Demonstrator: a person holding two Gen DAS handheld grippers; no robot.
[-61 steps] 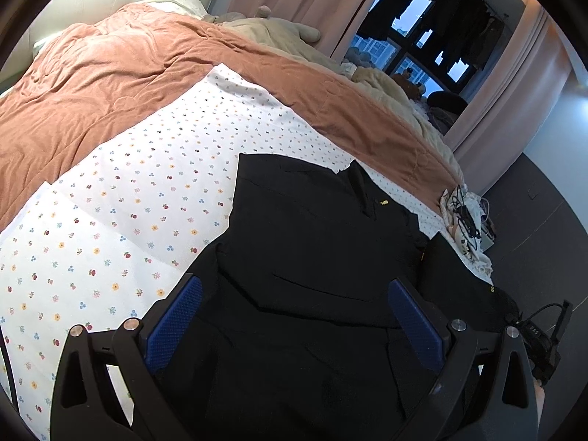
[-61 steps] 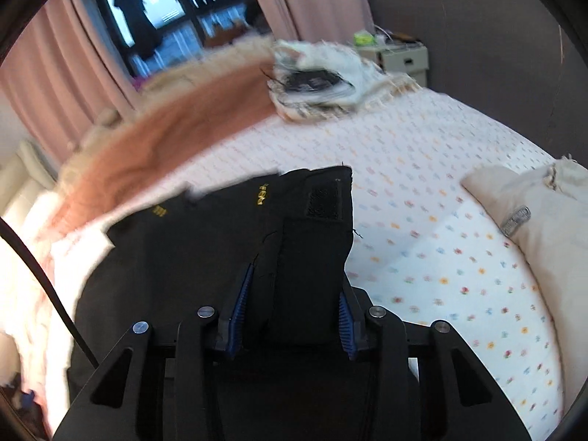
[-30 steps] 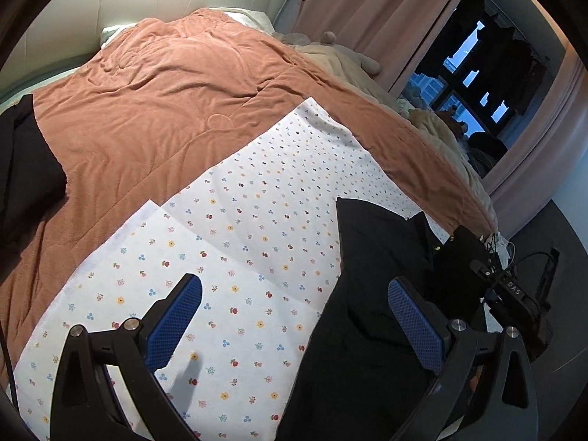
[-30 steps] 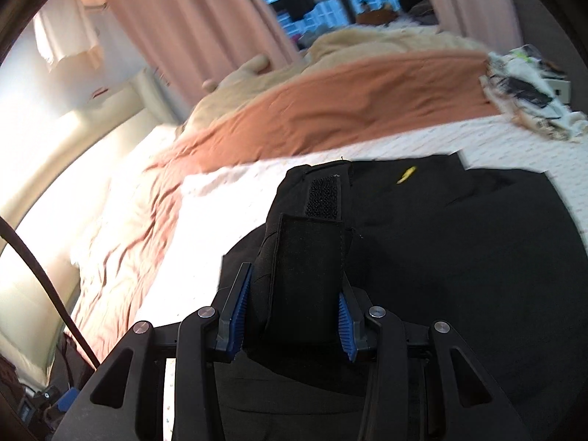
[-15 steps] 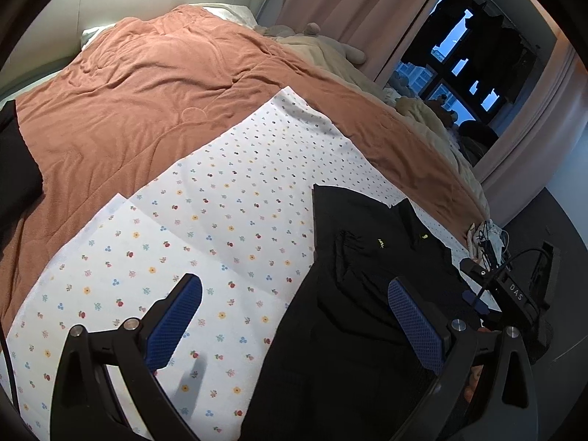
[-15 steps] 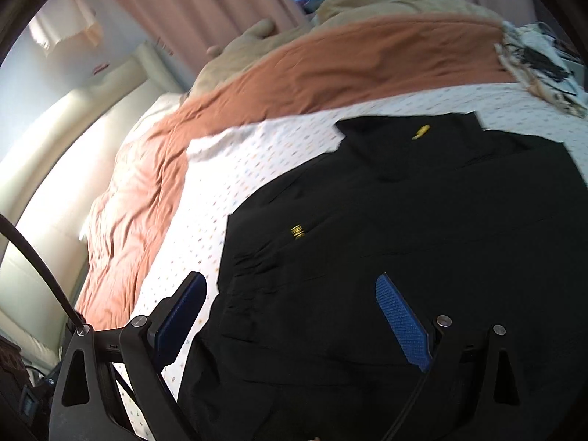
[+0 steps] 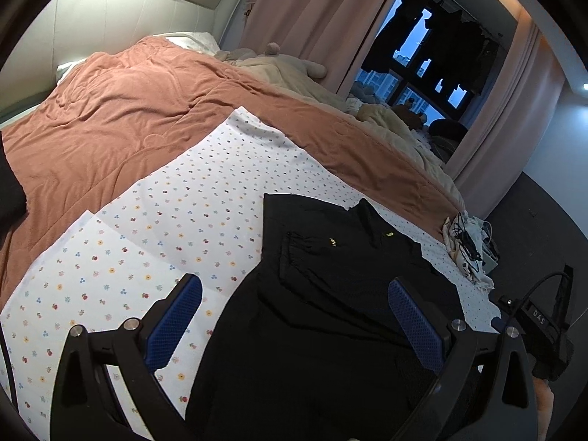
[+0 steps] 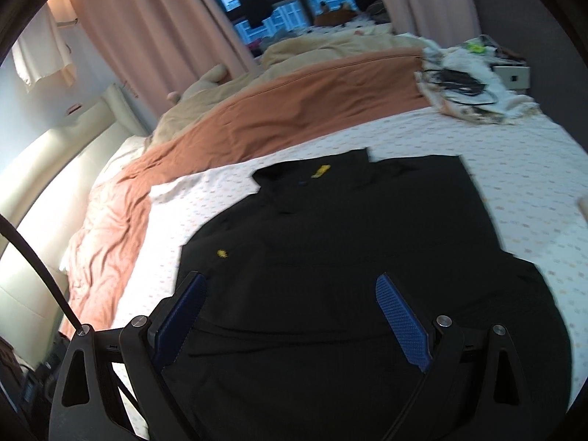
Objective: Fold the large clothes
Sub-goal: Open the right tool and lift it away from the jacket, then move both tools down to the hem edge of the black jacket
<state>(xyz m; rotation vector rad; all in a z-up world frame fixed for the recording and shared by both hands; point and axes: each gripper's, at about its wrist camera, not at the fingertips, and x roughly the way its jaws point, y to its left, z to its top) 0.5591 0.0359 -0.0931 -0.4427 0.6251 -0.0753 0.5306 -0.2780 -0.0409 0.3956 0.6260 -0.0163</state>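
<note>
While both wrist cameras look down on the same bed, each shows a part that the other misses. From the left wrist view the black garment (image 7: 330, 294) lies on the flower-print sheet (image 7: 183, 220), filling the frame from the centre to five o'clock, with a folded sleeve panel and a small yellow mark near its collar; a wide stretch of bare sheet runs out toward nine o'clock, and the rust-brown blanket (image 7: 128, 117) covers the bed toward eleven. At three o'clock the other gripper's black housing shows at the bed edge. The right wrist view, somewhat blurred, shows the garment (image 8: 349, 257) spread broad and flat, collar toward twelve o'clock, and a heap of cloth and cables (image 8: 466, 88) at two o'clock.

The left gripper (image 7: 294, 316) stands wide open with nothing between its blue pads. The right gripper (image 8: 294, 316) is also spread wide and empty, above the garment's lower part.

A second ago the right gripper was clamped on a folded sleeve with a hook-and-loop cuff; its jaws have just been opening, and the sleeve now lies on the garment's body. The left gripper has swung back over the garment from the bare sheet.
</note>
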